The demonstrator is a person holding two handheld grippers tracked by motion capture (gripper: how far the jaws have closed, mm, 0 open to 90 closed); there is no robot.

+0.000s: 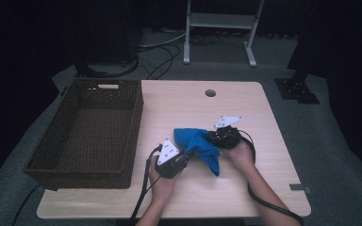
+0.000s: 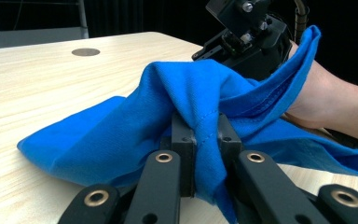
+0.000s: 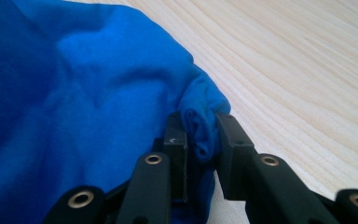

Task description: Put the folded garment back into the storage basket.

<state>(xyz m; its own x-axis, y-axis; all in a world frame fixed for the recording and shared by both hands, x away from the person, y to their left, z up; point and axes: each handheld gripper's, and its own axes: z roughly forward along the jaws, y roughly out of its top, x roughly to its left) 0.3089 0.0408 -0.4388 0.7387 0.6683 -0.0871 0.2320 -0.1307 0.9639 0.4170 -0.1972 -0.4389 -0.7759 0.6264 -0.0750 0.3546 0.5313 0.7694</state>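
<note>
To the left of both grippers, a dark woven basket (image 1: 87,134) sits on the left part of the light wooden table (image 1: 179,103), its near wall well apart from the left gripper (image 1: 185,157) with a strip of bare wood between them. Beyond the grippers the tabletop runs open up to a small round hole (image 1: 210,92) near the far edge. Right of the right gripper (image 1: 213,138) bare wood stretches to the table's right edge, and on the near side of the hands a narrower band of wood runs to the front edge — the forearms come in across it.

Between the two grippers lies a blue cloth (image 1: 199,147), bunched and partly lifted off the wood.

In the left gripper view, the left gripper (image 2: 205,135) has its jaws drawn together on a stitched fold of the blue cloth (image 2: 121,135), the fabric pinched tight between the pads and draping down over the linkage. The right gripper's black body sits just behind the cloth there, with the person's hand beside it.

In the right gripper view, the right gripper (image 3: 201,135) clamps a rolled-up bunch of the blue cloth (image 3: 74,102) — the jaws stand only as far apart as the wad is thick, and the rest of the fabric spreads out to its left over the table.
</note>
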